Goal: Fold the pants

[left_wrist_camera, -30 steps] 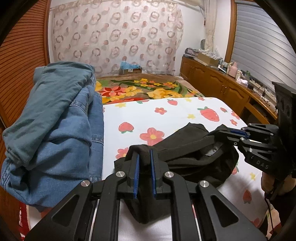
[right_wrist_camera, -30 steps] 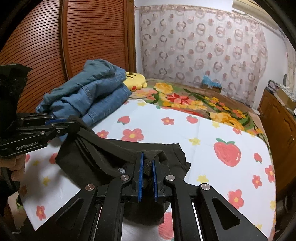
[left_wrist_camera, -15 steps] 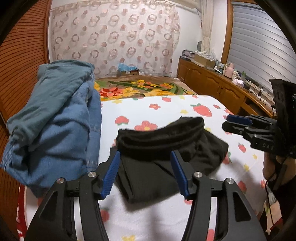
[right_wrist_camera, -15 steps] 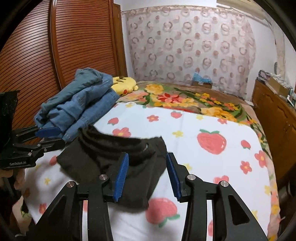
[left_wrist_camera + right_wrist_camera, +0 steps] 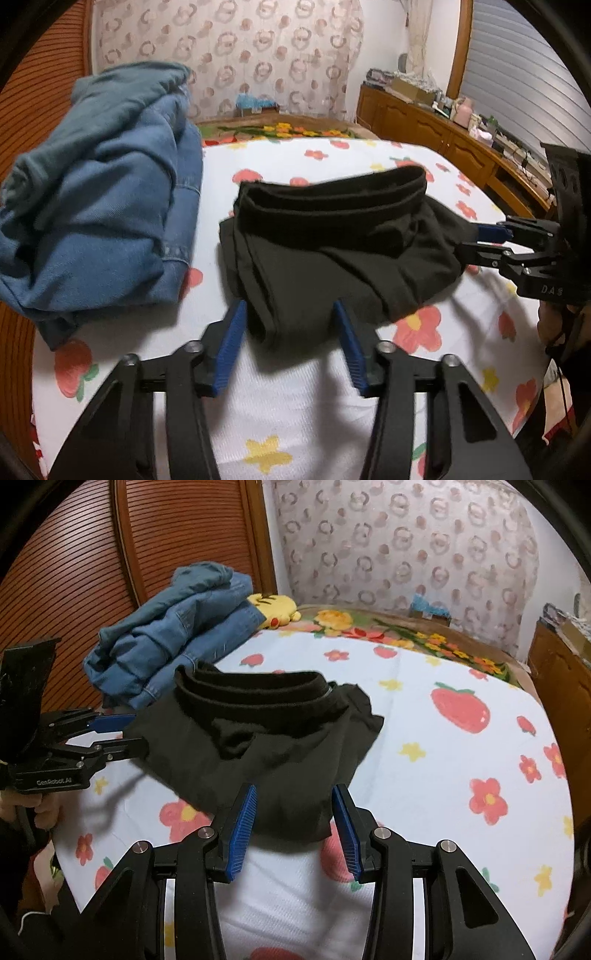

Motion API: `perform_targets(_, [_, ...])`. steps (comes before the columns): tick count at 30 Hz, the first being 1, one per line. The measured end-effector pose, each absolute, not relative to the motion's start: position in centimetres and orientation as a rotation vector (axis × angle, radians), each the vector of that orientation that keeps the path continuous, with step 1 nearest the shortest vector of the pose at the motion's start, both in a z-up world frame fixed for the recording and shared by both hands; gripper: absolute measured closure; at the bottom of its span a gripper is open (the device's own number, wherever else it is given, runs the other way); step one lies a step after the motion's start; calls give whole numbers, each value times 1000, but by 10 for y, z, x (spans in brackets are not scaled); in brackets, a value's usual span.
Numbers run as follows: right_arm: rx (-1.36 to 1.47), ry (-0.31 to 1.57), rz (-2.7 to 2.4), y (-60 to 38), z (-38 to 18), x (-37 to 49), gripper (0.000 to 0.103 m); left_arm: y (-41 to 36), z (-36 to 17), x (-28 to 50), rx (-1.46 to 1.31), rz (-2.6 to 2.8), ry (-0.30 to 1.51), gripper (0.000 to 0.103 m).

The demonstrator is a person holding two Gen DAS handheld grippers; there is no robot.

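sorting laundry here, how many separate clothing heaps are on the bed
2. The black pants lie folded on the strawberry-print sheet, just ahead of both tongs. The blue denim pile sits to their left near the wooden wall. More may lie outside the views.

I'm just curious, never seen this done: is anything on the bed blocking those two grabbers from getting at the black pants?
Nothing visible does. The black pants lie right ahead of the open left gripper and right gripper. The denim pile sits off to one side.

Bed point(image 5: 295, 413), fruit-and-flower sheet: black pants point(image 5: 332, 251) lie mid-sheet; blue denim pile point(image 5: 96, 206) just left of them.
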State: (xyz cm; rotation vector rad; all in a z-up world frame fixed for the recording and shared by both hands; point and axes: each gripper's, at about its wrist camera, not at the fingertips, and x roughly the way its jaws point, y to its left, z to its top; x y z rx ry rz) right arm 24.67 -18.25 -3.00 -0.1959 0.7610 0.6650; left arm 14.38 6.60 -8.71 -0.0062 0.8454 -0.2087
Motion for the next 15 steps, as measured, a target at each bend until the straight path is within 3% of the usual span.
perform_targets(6, [-182,801,678,-185,-36,257,59,65,-93,148,-8,-221,864,70])
perform_targets(7, [-183,802,683,-186,-36,257,61,66,-92,148,-11,-226,861,77])
perform_targets(8, [-183,801,691,-187,-36,255,76,66,-92,147,-18,-236,855,84])
perform_targets(11, [-192,776,699,-190,-33,251,87,65,-87,144,-12,-249,837,89])
perform_targets(15, [-172,742,694,-204,-27,241,91,59,-75,134,-8,-276,796,92])
